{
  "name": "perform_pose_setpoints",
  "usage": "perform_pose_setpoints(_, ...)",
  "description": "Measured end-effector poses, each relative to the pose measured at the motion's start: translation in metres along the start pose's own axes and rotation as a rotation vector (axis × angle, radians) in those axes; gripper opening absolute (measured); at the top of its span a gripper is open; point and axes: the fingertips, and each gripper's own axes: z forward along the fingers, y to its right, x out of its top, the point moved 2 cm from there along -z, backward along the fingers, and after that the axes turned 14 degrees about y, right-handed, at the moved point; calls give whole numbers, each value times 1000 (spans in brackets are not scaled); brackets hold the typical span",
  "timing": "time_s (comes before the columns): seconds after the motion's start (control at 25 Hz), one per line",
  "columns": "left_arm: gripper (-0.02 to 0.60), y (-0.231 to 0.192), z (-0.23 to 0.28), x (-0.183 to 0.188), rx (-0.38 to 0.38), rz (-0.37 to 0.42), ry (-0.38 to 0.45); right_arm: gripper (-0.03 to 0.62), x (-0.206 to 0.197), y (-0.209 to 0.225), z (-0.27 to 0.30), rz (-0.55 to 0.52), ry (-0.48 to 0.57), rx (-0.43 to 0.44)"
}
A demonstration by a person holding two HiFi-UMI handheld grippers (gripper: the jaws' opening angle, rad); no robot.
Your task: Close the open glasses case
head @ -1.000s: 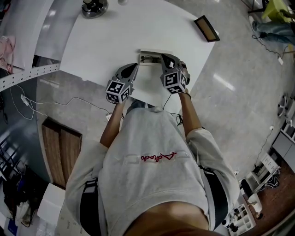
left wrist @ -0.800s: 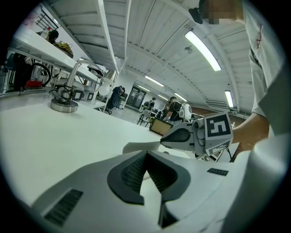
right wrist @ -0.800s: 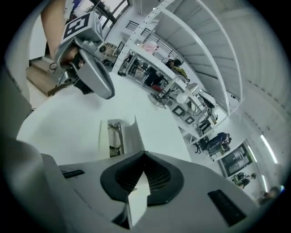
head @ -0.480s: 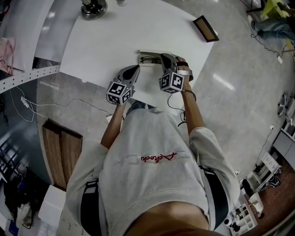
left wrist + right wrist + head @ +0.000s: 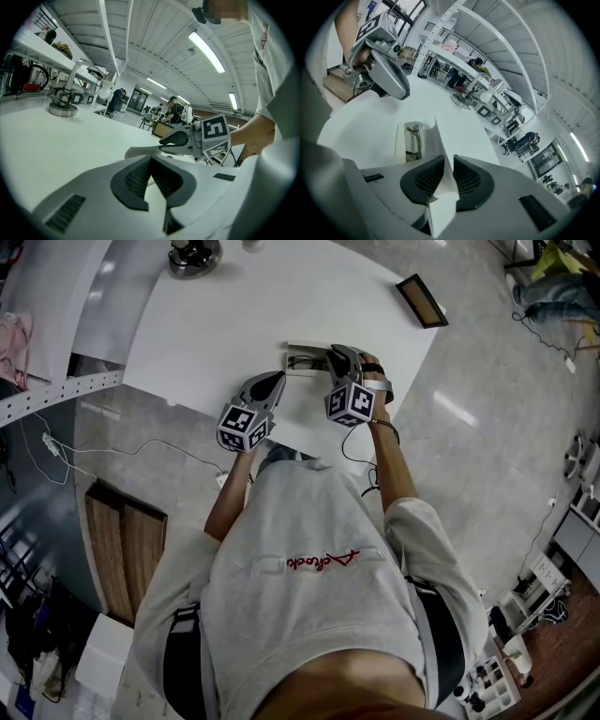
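Note:
The white glasses case (image 5: 302, 359) lies open on the white table (image 5: 244, 324), with dark glasses (image 5: 412, 139) in its tray. My right gripper (image 5: 336, 360) is at the case's right end, shut on the raised white lid (image 5: 439, 154), which stands between its pads. My left gripper (image 5: 273, 381) sits just left of the case and nearer to me, low over the table. It is shut with nothing between its jaws (image 5: 151, 161). The left gripper view shows the right gripper (image 5: 176, 139) over the lid's edge (image 5: 140, 151).
A round metal stand base (image 5: 192, 256) is at the table's far left corner. A dark framed slab (image 5: 421, 298) lies near the far right edge. The table's near edge runs just under both grippers. A white cable (image 5: 112, 451) trails on the floor to the left.
My right gripper has shifted slightly away from me and turned, with the hand behind it now more in view. The left gripper has barely moved.

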Motion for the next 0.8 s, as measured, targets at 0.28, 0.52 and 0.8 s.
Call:
perform_pose_setpoints(0.28, 28, -2, -1, -1, 3, -1, -4, 58, 2, 3, 0, -17, 0, 9)
perform_pose_setpoints(0.52, 28, 0, 0, 0, 0, -2, -2, 58, 2, -2, -3, -4, 0, 9)
perform_pose_setpoints(0.8, 28, 2, -2, -1, -6, -1, -1, 60, 5, -16, -13, 12, -1, -21)
